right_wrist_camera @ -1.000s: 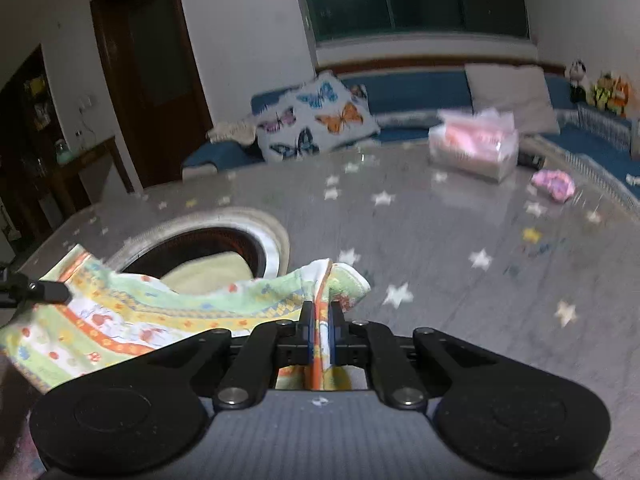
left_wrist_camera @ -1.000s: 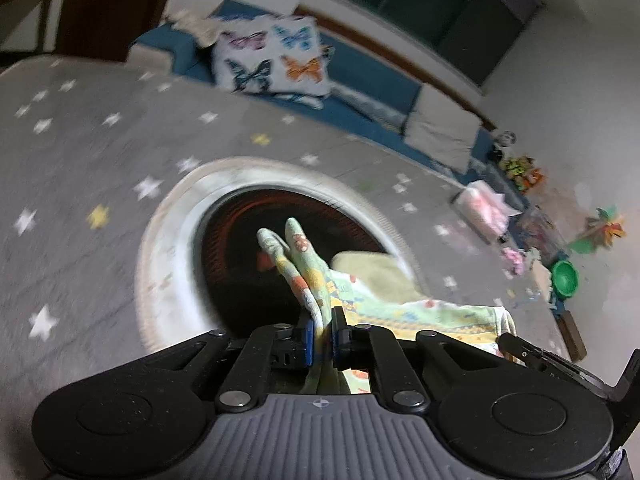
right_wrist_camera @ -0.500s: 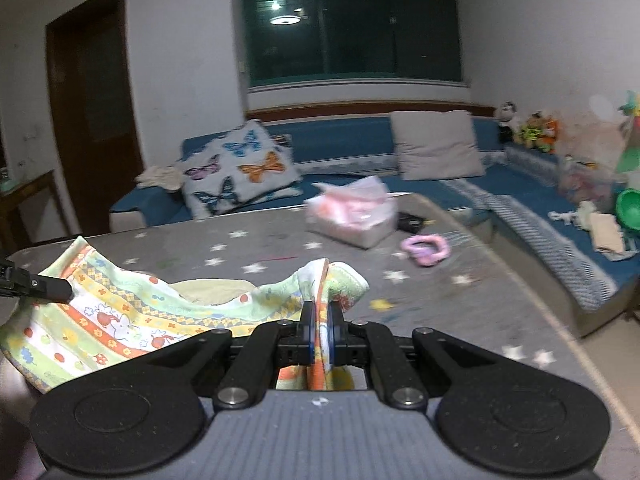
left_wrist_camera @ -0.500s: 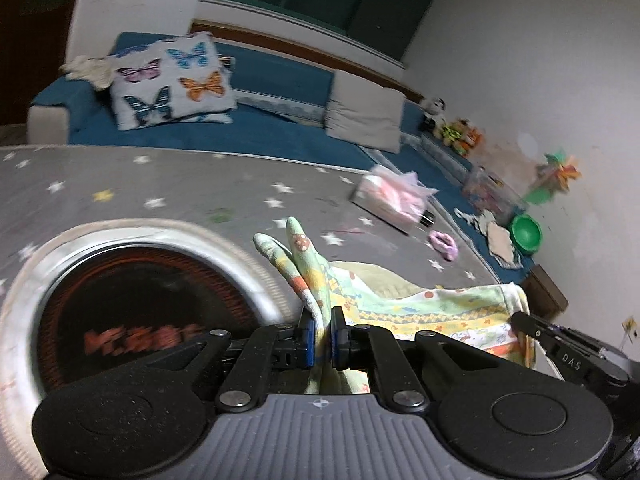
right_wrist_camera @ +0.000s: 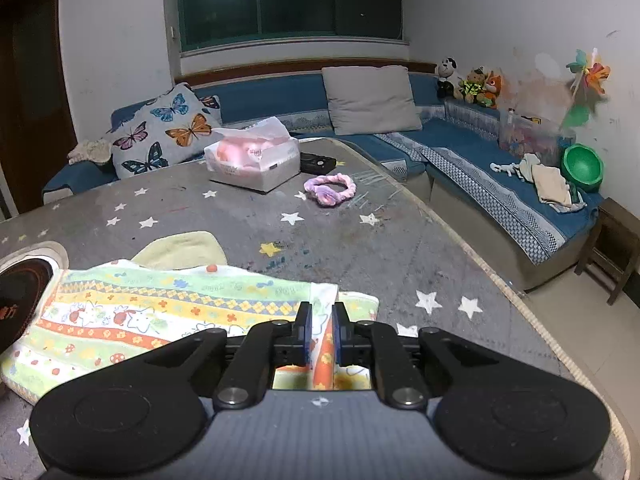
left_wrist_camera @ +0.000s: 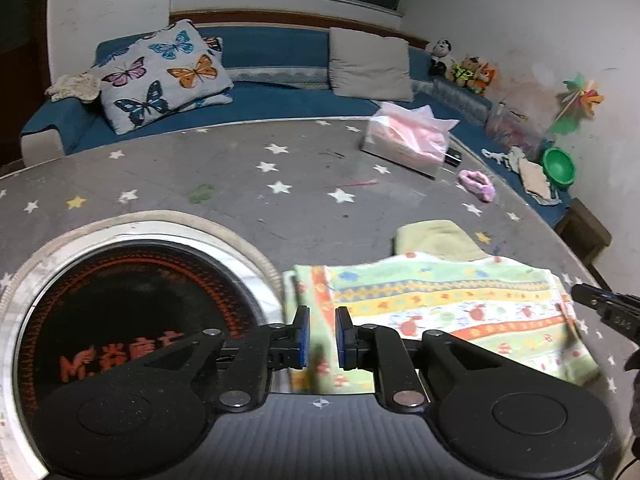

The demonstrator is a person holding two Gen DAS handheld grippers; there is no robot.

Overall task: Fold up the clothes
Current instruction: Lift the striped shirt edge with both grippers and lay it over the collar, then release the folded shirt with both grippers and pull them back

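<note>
1. I see the patterned cloth [left_wrist_camera: 440,312] lying folded and flat on the grey star-printed bench [left_wrist_camera: 280,168], just right of the round heater well [left_wrist_camera: 120,320] set into the bench top.
2. My left tongs [left_wrist_camera: 319,334] stand over the cloth's left edge; their jaws are opening, a narrow gap shows between the blue pads [left_wrist_camera: 303,334], and the cloth edge runs between them without being pinched.
3. My right tongs [right_wrist_camera: 320,330] sit at the cloth's right end [right_wrist_camera: 160,312]; their jaws are opening too, narrow, with an upright orange-striped ridge of cloth between the pads, which no longer press on it as far as I can tell.
4. In the left wrist view the tip of the right tongs [left_wrist_camera: 600,308] shows at the cloth's far right corner.
5. A pale yellow cloth [right_wrist_camera: 184,250] pokes out from under the patterned one on its far side.
6. Further back on the bench are a tissue pack [right_wrist_camera: 252,160], a purple scrunchie [right_wrist_camera: 330,188] and a small black device [right_wrist_camera: 318,163] just beside the pack.
7. Behind the bench runs a blue sofa [right_wrist_camera: 460,148] with a butterfly cushion [right_wrist_camera: 164,136] and a grey cushion [right_wrist_camera: 370,100].
</note>
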